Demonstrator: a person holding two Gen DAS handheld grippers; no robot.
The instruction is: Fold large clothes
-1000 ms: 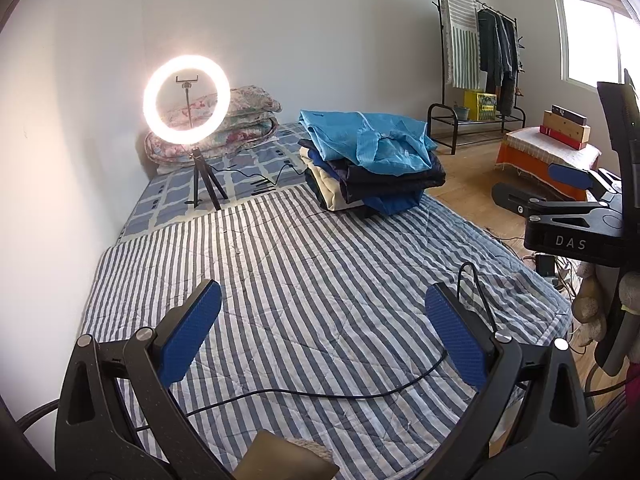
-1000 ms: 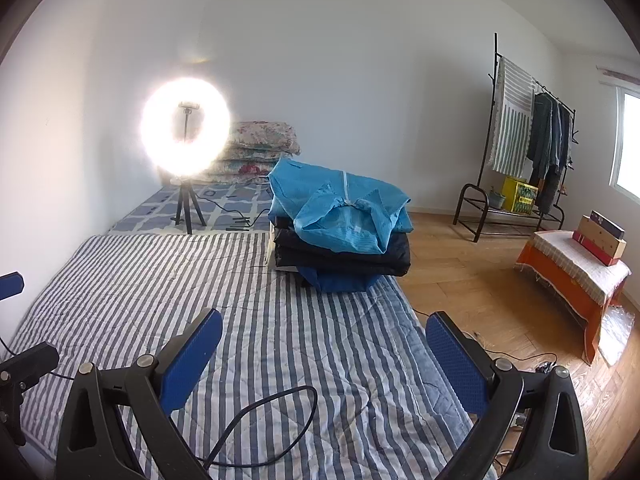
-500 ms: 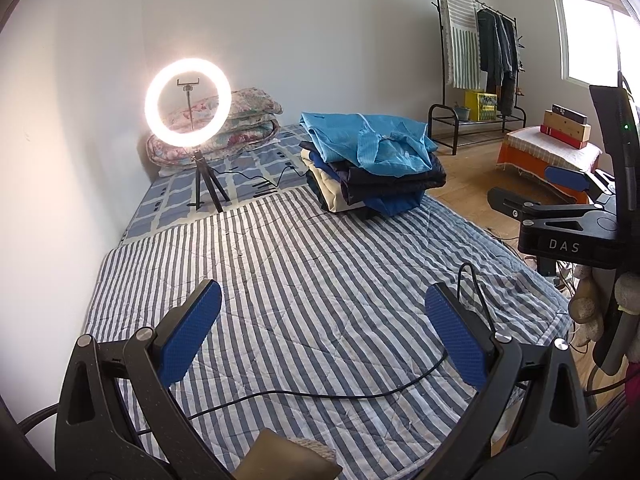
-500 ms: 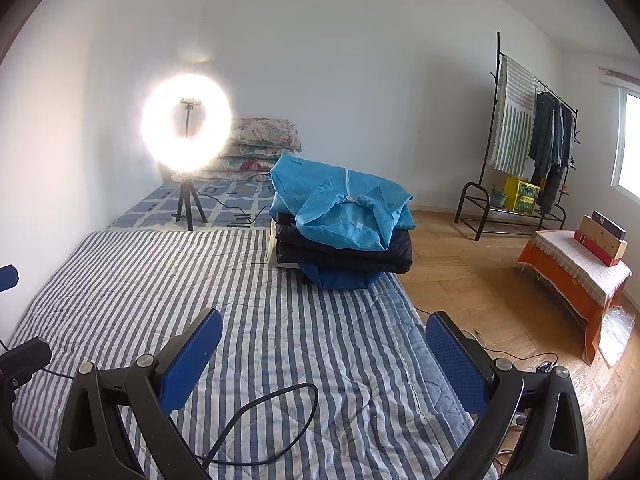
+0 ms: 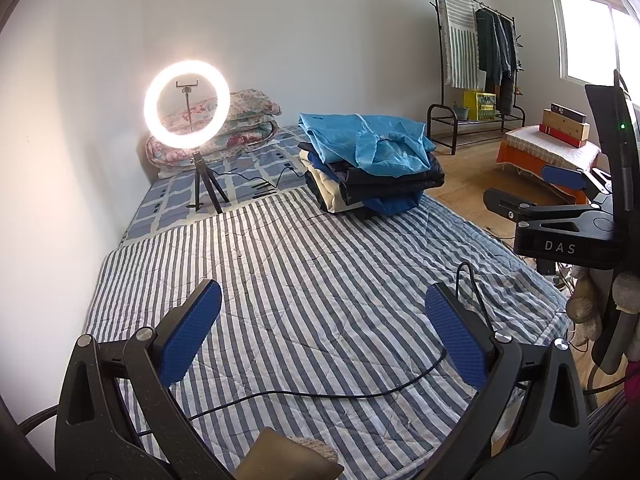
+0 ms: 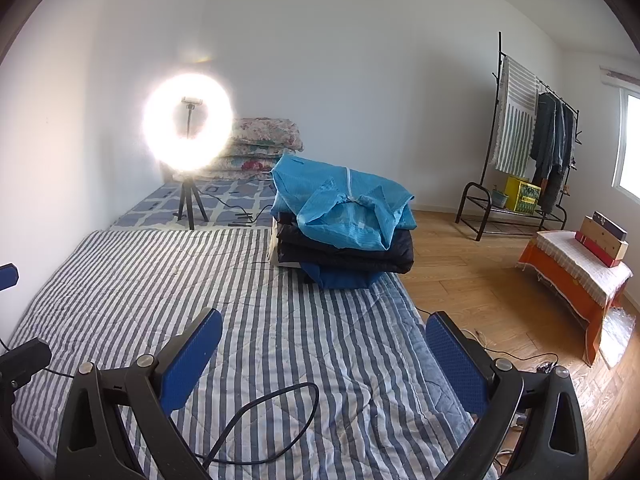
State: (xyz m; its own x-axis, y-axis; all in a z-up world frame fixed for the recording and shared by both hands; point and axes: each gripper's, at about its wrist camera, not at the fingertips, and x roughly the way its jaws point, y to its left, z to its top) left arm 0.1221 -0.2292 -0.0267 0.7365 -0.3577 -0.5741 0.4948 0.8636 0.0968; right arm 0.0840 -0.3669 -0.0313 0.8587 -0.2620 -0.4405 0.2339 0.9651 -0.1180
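A stack of clothes [image 5: 372, 172] sits at the far right edge of the striped mattress [image 5: 280, 280], topped by a light blue garment [image 6: 344, 204] over dark and cream pieces. My left gripper [image 5: 324, 332] hovers open above the mattress's near end, with nothing between its blue pads. My right gripper [image 6: 324, 356] is open too, over the mattress's near right part, well short of the stack [image 6: 340, 236]. In the left wrist view the right gripper [image 5: 560, 200] shows side-on at the right edge.
A lit ring light on a tripod [image 5: 188, 120] stands on a checked mat beyond the mattress, folded quilts [image 5: 224, 128] behind it. A black cable [image 5: 320, 394] crosses the near mattress. A clothes rack [image 6: 528, 136] and an orange-draped bench [image 6: 576, 268] stand on the wooden floor at right.
Both views have shifted slightly, the clothes stack and ring light sitting a little higher and nearer in frame. Both grippers stay open with nothing in them.
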